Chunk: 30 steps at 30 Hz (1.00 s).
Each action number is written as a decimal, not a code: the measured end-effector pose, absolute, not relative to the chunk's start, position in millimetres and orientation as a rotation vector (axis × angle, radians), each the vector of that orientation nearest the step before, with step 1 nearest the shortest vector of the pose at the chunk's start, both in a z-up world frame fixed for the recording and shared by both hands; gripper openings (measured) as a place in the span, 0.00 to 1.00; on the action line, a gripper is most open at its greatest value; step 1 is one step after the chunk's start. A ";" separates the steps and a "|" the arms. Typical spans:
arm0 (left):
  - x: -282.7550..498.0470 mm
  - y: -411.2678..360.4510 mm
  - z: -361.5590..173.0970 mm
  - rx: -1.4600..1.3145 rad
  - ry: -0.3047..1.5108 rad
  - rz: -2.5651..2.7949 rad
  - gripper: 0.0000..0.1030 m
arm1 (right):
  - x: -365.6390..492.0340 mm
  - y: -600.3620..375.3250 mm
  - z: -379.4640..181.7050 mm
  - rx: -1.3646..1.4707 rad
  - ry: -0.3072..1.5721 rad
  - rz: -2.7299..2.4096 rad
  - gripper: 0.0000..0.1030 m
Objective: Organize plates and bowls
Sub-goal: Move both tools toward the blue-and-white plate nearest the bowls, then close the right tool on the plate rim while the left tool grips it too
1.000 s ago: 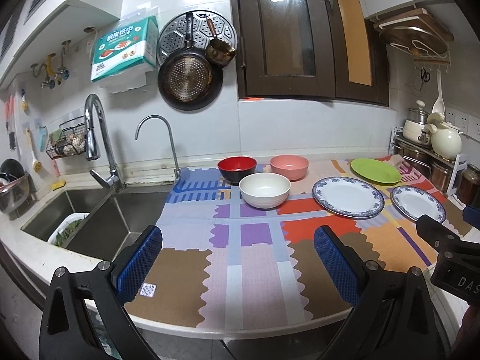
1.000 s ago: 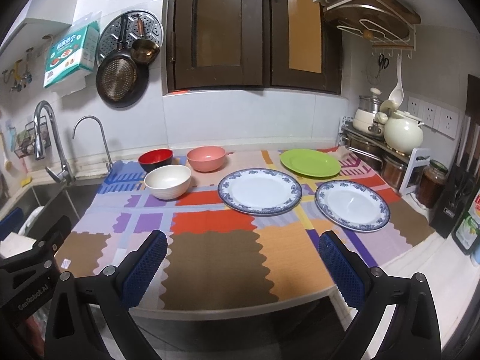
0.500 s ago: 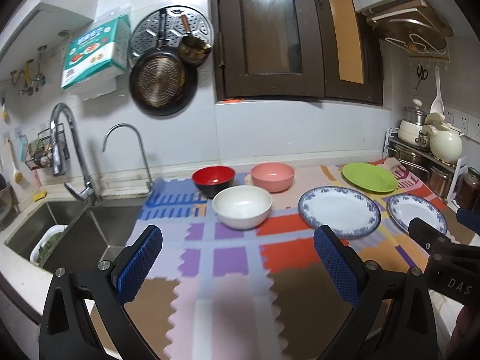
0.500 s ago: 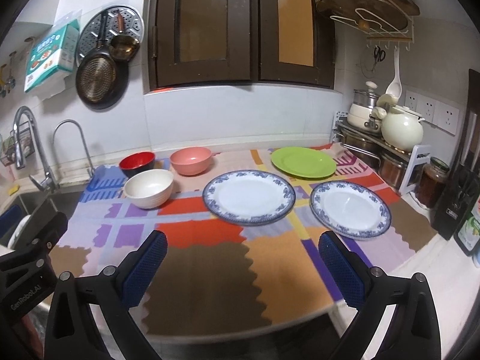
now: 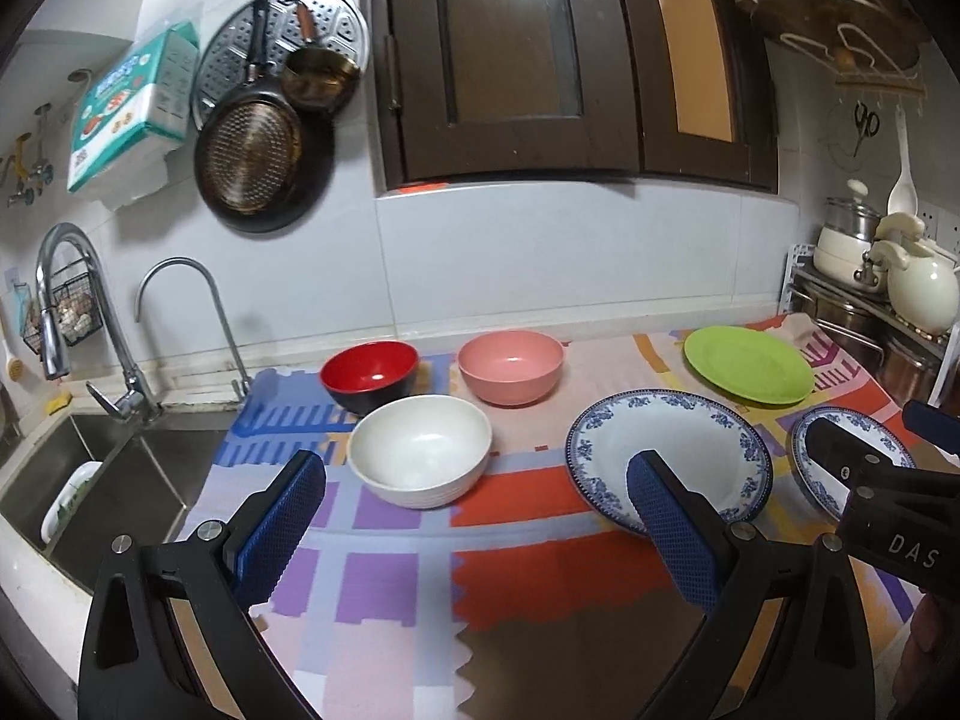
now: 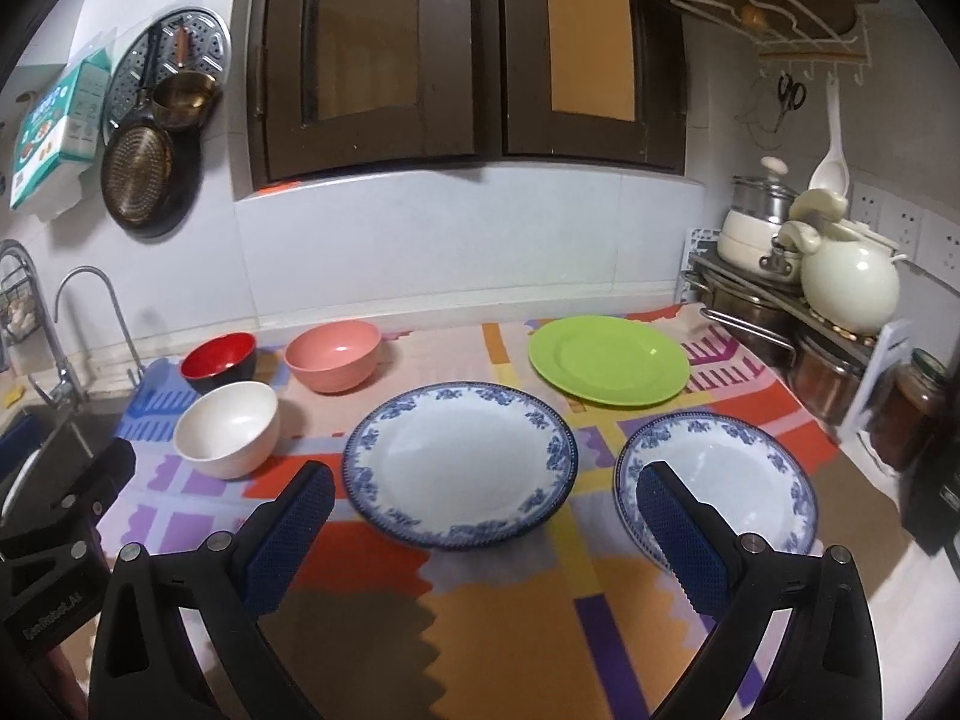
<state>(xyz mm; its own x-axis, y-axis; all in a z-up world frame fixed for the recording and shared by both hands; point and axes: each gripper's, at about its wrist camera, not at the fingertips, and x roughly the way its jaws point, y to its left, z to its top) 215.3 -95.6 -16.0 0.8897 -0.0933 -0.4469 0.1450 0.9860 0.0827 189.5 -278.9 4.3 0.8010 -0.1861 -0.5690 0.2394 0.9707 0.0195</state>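
Left claw (image 5: pixel 477 531) wide open, empty, before white bowl (image 5: pixel 420 450); right claw (image 6: pixel 480 531) wide open, empty, before large blue-rimmed plate (image 6: pixel 459 465).

A soft, matt patchwork cloth (image 6: pixel 498 618) is spread over the worktop. The blue-rimmed plates (image 6: pixel 459 468) look glossy and smooth, like china. The green plate (image 6: pixel 609 360) looks like smooth plastic. The tap (image 5: pixel 66 294) is shiny metal.

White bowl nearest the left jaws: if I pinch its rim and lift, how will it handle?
The round white bowl looks glossy, so its rim may slip in a pinch. Its deep, thick-looking walls suggest rigid, possibly breakable ware. It sits upright on the patterned cloth mat, apart from the red bowl, so lifting should disturb little.
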 end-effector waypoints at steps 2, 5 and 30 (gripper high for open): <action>222.4 -102.8 -14.9 0.123 0.453 -0.124 1.00 | 198.4 -285.5 1.9 0.091 0.610 -0.226 0.99; 234.8 -112.3 -15.2 0.135 0.445 -0.128 1.00 | 209.5 -293.7 -0.1 0.089 0.617 -0.224 0.99; 358.7 -180.6 -92.5 0.248 0.669 -0.222 0.91 | 313.7 -353.5 -73.1 0.107 0.790 -0.292 0.87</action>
